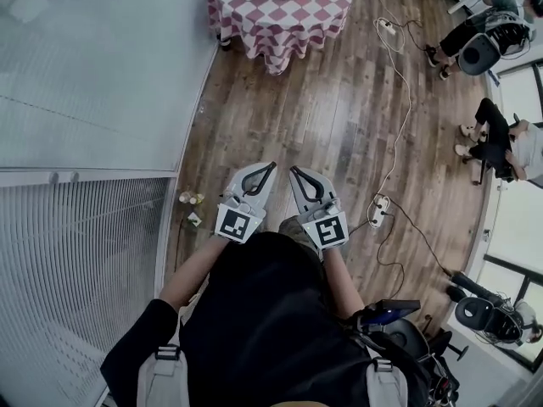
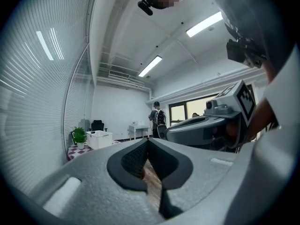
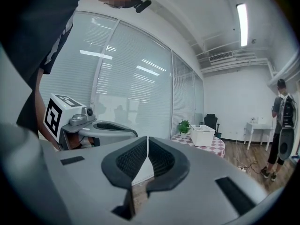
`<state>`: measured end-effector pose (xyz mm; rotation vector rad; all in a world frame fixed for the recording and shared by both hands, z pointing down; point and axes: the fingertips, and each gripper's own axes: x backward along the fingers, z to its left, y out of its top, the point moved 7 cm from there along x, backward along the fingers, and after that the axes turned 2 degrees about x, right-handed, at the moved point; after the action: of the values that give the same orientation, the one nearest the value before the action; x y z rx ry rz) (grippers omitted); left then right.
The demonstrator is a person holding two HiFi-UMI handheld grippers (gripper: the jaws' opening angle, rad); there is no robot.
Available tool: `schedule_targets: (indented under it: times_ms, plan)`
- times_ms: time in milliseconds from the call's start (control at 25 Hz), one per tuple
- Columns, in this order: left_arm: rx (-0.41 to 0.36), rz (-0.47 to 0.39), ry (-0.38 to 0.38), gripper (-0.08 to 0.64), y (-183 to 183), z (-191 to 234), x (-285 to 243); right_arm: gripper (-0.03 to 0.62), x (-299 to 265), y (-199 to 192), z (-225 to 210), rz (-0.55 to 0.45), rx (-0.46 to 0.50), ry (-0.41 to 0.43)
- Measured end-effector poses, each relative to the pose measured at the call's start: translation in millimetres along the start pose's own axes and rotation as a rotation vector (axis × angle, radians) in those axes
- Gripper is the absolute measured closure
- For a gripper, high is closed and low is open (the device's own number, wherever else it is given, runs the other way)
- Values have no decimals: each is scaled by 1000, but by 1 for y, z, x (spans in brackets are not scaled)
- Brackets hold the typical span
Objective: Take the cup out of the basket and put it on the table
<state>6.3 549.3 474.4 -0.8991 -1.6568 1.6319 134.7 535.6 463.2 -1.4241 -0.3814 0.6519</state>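
Grippers up at chest height, side by side over the wooden floor (image 1: 339, 117). Left gripper (image 1: 271, 167) is clenched, and its own view confirms it: the pads meet at the front with nothing between them. Right gripper (image 1: 293, 171), same story: jaws closed tight and empty.

The head view gives us what the others can't. There's a power strip (image 1: 378, 210) on the boards with a white cable (image 1: 409, 91) snaking away. The table (image 1: 280, 19), in its red-and-white check cloth, stands well ahead of both grippers, its top cut off by the frame edge.

Switch to the right gripper view and the tabletop opens up. A white basket (image 3: 202, 135) stands on the cloth with a potted plant (image 3: 183, 126) just beside it. An office chair (image 3: 211, 122) sits behind, and a white desk (image 3: 255, 125) and a standing person (image 3: 281, 121) are at the far right.

The left gripper view catches that same basket and plant, small at its left edge, with the right gripper alongside.

No view looks into the basket, so the cup can't be made out. The basket is well apart from both grippers.
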Motion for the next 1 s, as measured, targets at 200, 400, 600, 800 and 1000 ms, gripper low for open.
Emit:
schedule_targets:
  times_ms: [200, 400, 600, 800, 1000]
  plan:
    - [2, 25, 3, 555, -2, 24, -2, 578, -15, -3, -2, 23, -25, 25]
    - [54, 34, 51, 555, -3, 43, -14, 578, -28, -9, -19, 95, -41, 17]
    - [35, 57, 116, 555, -8, 68, -30, 578, -63, -18, -50, 63, -73, 33]
    - [33, 77, 165, 555, -8, 68, -66, 578, -76, -18, -102, 9, -43, 75]
    - [15, 94, 146, 555, -5, 76, -126, 578, -96, -20, -156, -8, -56, 89]
